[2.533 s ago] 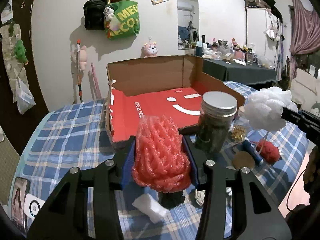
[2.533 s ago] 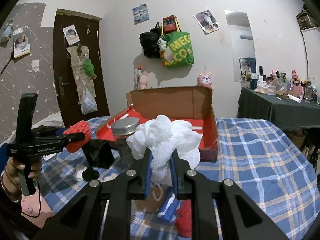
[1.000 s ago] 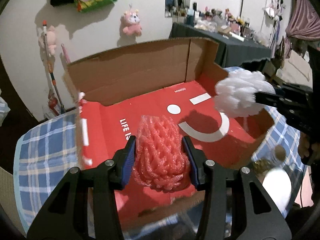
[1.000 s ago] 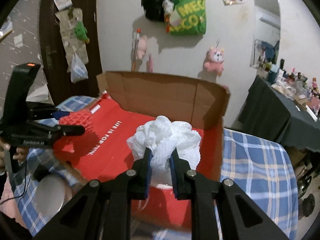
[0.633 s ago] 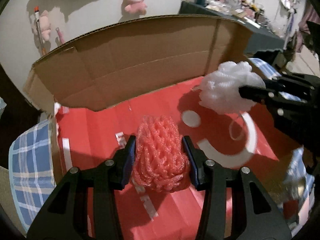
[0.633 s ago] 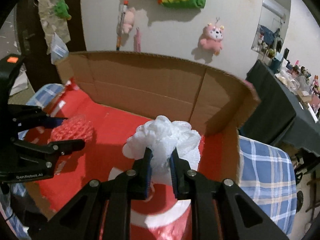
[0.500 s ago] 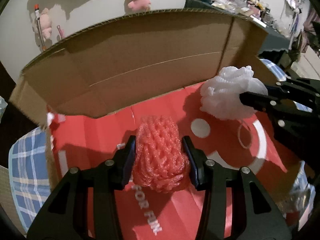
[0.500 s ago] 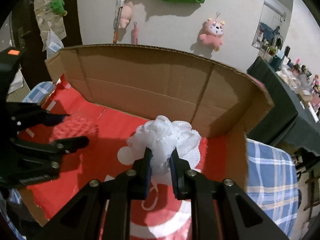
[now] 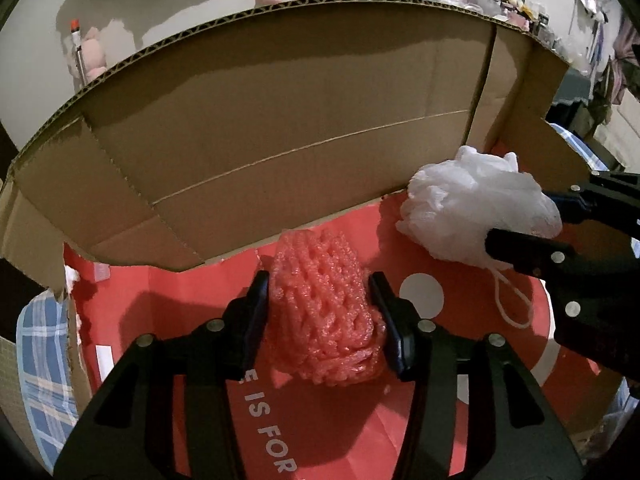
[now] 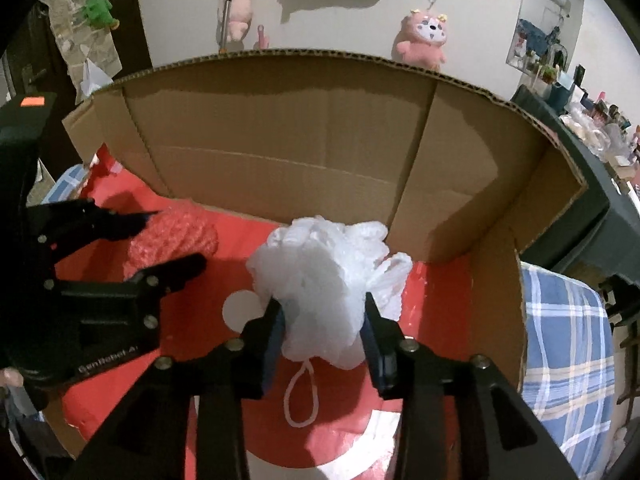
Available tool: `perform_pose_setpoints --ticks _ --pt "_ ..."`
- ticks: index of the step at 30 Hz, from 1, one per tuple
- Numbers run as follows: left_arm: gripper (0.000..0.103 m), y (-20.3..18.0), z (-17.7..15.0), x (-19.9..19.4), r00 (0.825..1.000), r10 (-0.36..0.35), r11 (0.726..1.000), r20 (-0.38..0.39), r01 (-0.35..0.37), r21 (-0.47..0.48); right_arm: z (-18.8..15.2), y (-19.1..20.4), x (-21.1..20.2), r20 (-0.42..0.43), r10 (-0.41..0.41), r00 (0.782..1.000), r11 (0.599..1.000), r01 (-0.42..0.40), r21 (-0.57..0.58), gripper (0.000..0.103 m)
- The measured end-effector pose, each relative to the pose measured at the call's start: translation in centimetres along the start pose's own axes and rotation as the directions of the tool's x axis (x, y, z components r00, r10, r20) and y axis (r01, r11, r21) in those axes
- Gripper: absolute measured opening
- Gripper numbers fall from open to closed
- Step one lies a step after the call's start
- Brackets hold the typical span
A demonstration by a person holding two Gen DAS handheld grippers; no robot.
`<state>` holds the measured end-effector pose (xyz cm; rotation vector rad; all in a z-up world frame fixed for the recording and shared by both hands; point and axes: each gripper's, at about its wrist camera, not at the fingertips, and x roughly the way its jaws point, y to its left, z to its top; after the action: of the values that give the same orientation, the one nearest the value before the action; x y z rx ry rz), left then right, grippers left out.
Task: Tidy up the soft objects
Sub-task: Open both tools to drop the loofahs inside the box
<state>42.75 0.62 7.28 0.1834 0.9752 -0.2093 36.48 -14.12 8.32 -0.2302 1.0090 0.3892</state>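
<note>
Both grippers are low inside an open cardboard box (image 9: 280, 140) with a red printed floor. In the left wrist view a red foam net (image 9: 324, 308) sits between my left gripper's (image 9: 318, 280) pads, which still touch its sides while the jaws are opening. To its right is a white mesh bath puff (image 9: 472, 212) in my right gripper (image 9: 520, 216). In the right wrist view the puff (image 10: 320, 280) has spread out between the right gripper's (image 10: 322, 302) opening jaws. It rests on the box (image 10: 280, 152) floor, its cord loop lying flat. The left gripper (image 10: 176, 236) and net (image 10: 176, 248) are at left.
The box's tall brown back wall and right flap stand close ahead. A blue checked cloth (image 10: 568, 340) covers the table around the box. A pink plush (image 10: 424, 36) hangs on the wall behind. A dark table with clutter (image 10: 592, 152) is at the right.
Both grippers came over the box and sank to its floor, each with its object. The right jaws have spread and the puff has fluffed out. The left jaws stand slightly wider.
</note>
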Motion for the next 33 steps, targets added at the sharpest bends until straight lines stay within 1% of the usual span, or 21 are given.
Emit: perform_pose_setpoints --ticks 3,7,8,10,12,14,17,18,21,23,26,28,30,31,33 --pt "0.054 0.4 -0.1 -0.3 1.0 -0.005 1.0 -0.001 0.005 -0.02 -0.2 0.2 0.0 -0.006 0.001 1.0 1.0 -0.002 -0.009 0.044" --pt "0.068 1.1 -0.2 -0.8 1.0 -0.015 0.999 0.012 0.016 -0.04 -0.2 0.0 0.3 -0.016 0.007 1.0 1.0 -0.007 0.002 0.052" --pt "0.069 1.2 -0.2 -1.1 1.0 -0.018 0.999 0.021 0.019 -0.041 -0.2 -0.1 0.4 -0.017 0.01 1.0 1.0 -0.01 0.004 0.055" --pt "0.07 1.7 -0.3 -1.3 0.999 -0.027 0.999 0.035 0.028 -0.044 -0.4 -0.1 0.4 -0.02 0.011 1.0 1.0 -0.011 0.008 0.059" --pt "0.074 1.9 -0.3 -1.7 0.999 -0.034 0.998 0.04 0.036 -0.054 -0.4 -0.1 0.4 -0.019 0.008 1.0 1.0 -0.008 0.013 0.062" --pt "0.075 2.2 -0.5 -2.2 0.998 -0.041 0.997 0.051 0.044 -0.059 -0.4 -0.2 0.1 -0.015 0.01 1.0 1.0 -0.01 0.023 0.072" --pt "0.076 2.1 -0.7 -3.2 0.997 -0.042 0.997 0.068 0.046 -0.066 -0.5 -0.4 -0.7 0.0 0.006 1.0 0.999 -0.006 0.033 0.077" --pt "0.076 2.3 -0.8 -3.9 0.996 -0.052 0.996 0.079 0.058 -0.074 -0.5 -0.5 -1.1 0.006 0.004 1.0 0.999 -0.005 0.035 0.078" --pt "0.081 2.0 -1.1 -5.0 0.991 -0.079 0.993 0.105 0.088 -0.083 -0.7 -0.8 -2.5 0.032 0.004 0.999 0.999 -0.005 0.036 0.08" --pt "0.089 1.8 -1.3 -6.6 0.986 -0.083 0.992 0.142 0.096 -0.082 -0.9 -0.8 -3.9 0.054 -0.001 0.999 0.999 -0.001 0.04 0.086" --pt "0.093 1.6 -1.7 -9.4 0.976 -0.082 0.991 0.204 0.102 -0.088 -1.3 -0.8 -6.4 0.098 -0.005 0.995 0.999 0.001 0.04 0.093" --pt "0.094 1.4 -2.0 -11.5 0.967 -0.085 0.989 0.239 0.111 -0.097 -1.7 -0.9 -8.3 0.133 -0.013 0.991 0.999 0.007 0.04 0.094" --pt "0.096 1.2 -2.7 -13.7 0.956 -0.084 0.987 0.282 0.118 -0.105 -2.3 -0.8 -10.5 0.172 -0.02 0.985 0.999 0.013 0.044 0.096" --pt "0.098 0.9 -2.9 -14.7 0.949 -0.086 0.987 0.303 0.124 -0.107 -2.5 -0.7 -11.3 0.186 -0.024 0.982 0.999 0.016 0.045 0.099" --pt "0.098 0.7 -3.5 -16.6 0.936 -0.086 0.985 0.341 0.131 -0.113 -3.1 -0.6 -13.4 0.227 -0.03 0.974 0.999 0.02 0.045 0.102"
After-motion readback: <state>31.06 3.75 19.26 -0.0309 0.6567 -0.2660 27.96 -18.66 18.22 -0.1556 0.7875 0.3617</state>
